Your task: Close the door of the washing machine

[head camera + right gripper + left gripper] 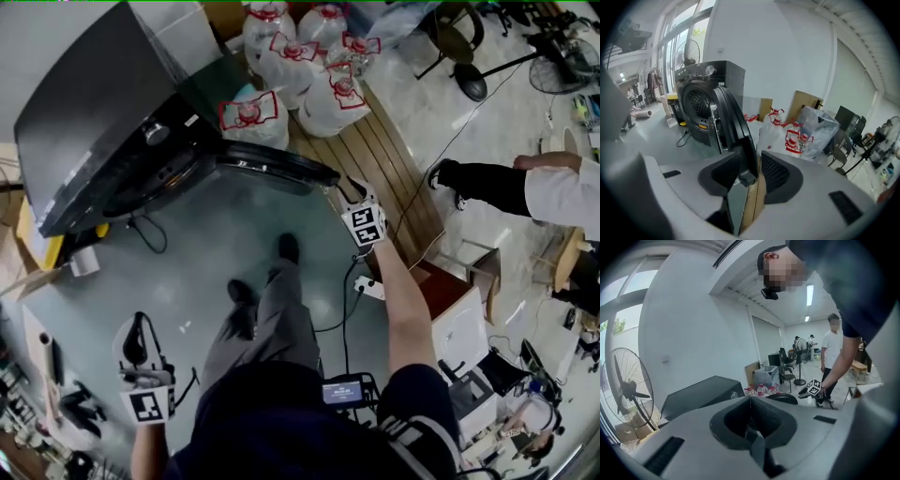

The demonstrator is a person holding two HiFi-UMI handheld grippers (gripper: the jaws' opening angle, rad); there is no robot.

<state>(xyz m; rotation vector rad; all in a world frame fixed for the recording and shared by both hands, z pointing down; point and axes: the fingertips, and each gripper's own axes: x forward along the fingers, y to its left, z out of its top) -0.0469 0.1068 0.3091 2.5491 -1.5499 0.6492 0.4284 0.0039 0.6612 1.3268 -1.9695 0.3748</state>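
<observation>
Left gripper (138,339): lower left of the head view, down by our side. Jaws clenched on nothing; its own view shows them together and empty. Not in play.

Right gripper (752,176): centre of the head view, arm stretched out. Jaws stand apart with the free edge of the door (730,115) running between them. We see no pad pressing on it, so call it released, straddling the rim rather than gripping.

Handling, our judgement:
- The door is a rigid hinged panel, fairly heavy for its size, and should swing on its hinge without flex.
- The rim looks smooth and glossy, so a pinch could slip.
- A flat push on the outer face near the free edge, far from the hinge, gives the most leverage.
- It probably needs a firm last press for the latch to catch. We'd push, not slam.

Looks: round, dark, thick black ring. In the right gripper view it is nearly edge-on, with a bright metal part on the inner side. In the head view it's a dark arc, wide open, running from the machine front toward frame centre.

Washing machine (84,122): dark front-loader, upper left of the head view, drum mouth exposed, knob on the panel.

Beyond the door: tied clear bags (300,66) with red marks, top centre, by wooden boards (384,159). They sit behind the open door, off the closing path as far as we can tell.
</observation>
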